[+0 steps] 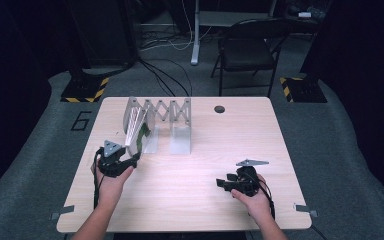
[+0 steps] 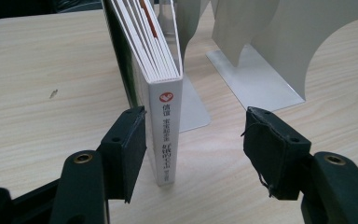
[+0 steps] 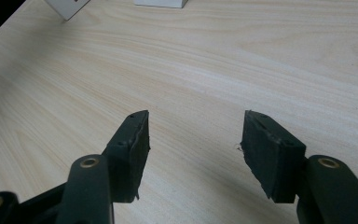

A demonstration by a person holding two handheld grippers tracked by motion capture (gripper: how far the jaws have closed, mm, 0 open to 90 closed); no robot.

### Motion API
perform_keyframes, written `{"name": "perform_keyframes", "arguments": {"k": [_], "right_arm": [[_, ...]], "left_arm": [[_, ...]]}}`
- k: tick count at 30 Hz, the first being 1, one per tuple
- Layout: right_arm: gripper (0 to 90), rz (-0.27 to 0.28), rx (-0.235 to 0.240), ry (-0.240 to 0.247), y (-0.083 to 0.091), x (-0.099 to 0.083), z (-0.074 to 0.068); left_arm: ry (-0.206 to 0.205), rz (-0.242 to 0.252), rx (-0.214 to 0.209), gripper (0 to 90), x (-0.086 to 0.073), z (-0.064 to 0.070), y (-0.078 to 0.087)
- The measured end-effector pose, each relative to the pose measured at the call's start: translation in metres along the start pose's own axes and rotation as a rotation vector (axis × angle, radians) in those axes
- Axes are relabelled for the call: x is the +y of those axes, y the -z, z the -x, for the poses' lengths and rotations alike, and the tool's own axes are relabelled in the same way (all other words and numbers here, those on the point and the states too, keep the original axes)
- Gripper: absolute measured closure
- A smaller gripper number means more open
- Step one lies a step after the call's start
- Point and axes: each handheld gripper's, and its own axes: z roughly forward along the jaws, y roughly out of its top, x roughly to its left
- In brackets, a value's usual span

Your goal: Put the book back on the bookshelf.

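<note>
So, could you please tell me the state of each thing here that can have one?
Book: upright on the table, spine toward the left tool, pages slightly fanned, leaning on a rack divider.
Expandable book rack: stretched open, standing.
Left tool: open, jaws either side of the spine, not clamped.
Right tool: open, empty, over bare table.

Black grippers, grey three-cornered plates, brass-ringed screws, trailing black cables

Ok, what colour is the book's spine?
White, with a red logo near the top; the book's spine shows best in the left gripper view.
</note>
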Motion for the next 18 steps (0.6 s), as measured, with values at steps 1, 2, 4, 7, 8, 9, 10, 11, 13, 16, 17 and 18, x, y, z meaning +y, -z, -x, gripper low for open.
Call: {"name": "perform_keyframes", "arguments": {"k": [1, 2, 4, 7, 8, 9, 10, 11, 13, 16, 17, 18], "right_arm": [[41.5, 0.001, -0.001, -0.005, 0.0, 0.0, 0.0], [41.5, 0.002, -0.001, 0.0, 0.0, 0.0, 0.0], [41.5, 0.002, 0.0, -0.005, 0.001, 0.0, 0.0], [41.5, 0.003, -0.001, -0.004, 0.0, 0.0, 0.0], [41.5, 0.003, -0.002, -0.001, 0.0, 0.0, 0.0], [41.5, 0.002, -0.002, -0.002, 0.0, 0.0, 0.0], [41.5, 0.001, -0.002, -0.001, 0.0, 0.0, 0.0], [41.5, 0.0, -0.002, -0.004, 0.0, 0.0, 0.0], [41.5, -0.002, -0.002, -0.006, 0.0, 0.0, 0.0], [41.5, 0.0, -0.001, -0.001, 0.0, 0.0, 0.0], [41.5, 0.0, -0.002, -0.005, 0.0, 0.0, 0.0], [41.5, 0.001, 0.0, -0.001, 0.001, 0.0, 0.0]], "left_arm": [[0.001, -0.005, -0.005, 39.5, 0.0, 0.0, 0.002], [0.002, 0.0, -0.006, 39.4, 0.0, 0.0, 0.003], [-0.007, -0.006, -0.01, 39.5, 0.0, 0.0, 0.006], [-0.016, -0.001, -0.014, 39.5, 0.001, 0.0, 0.01], [-0.016, -0.001, -0.017, 39.5, 0.001, 0.0, 0.012], [-0.017, 0.001, -0.02, 39.5, 0.002, 0.0, 0.013], [-0.021, -0.003, -0.023, 39.5, 0.003, 0.0, 0.015], [-0.023, -0.001, -0.024, 39.5, 0.003, 0.0, 0.016], [-0.027, -0.004, -0.037, 39.5, 0.004, 0.001, 0.019], [-0.045, -0.01, -0.058, 39.4, 0.005, 0.003, 0.024], [-0.049, -0.012, -0.067, 39.4, 0.005, 0.005, 0.026], [-0.063, -0.015, -0.083, 39.4, 0.004, 0.007, 0.029]]}}
